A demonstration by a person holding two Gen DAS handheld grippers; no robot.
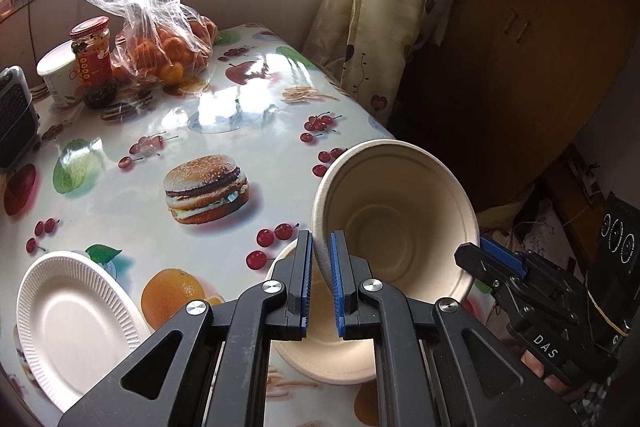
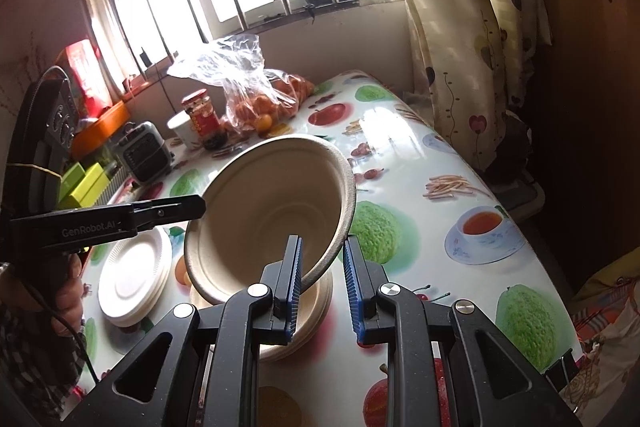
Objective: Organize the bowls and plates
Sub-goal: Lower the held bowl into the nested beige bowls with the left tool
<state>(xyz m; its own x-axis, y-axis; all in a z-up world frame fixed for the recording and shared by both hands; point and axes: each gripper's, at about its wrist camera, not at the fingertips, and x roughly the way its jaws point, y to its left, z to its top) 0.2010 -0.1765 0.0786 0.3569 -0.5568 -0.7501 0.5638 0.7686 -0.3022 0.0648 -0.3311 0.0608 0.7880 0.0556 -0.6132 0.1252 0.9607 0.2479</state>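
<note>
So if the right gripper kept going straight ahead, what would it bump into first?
Probably the tilted bowl: its rim already sits between the right gripper and its open pads. Behind it comes the stack of bowls on the table.

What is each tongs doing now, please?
Left tongs: closed on the rim of the tilted paper bowl.
Right tongs: around the same rim, gap visible; grip cannot be told.

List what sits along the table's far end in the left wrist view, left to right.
Heater → white tub → red-lidded jar → bag of oranges.
</note>
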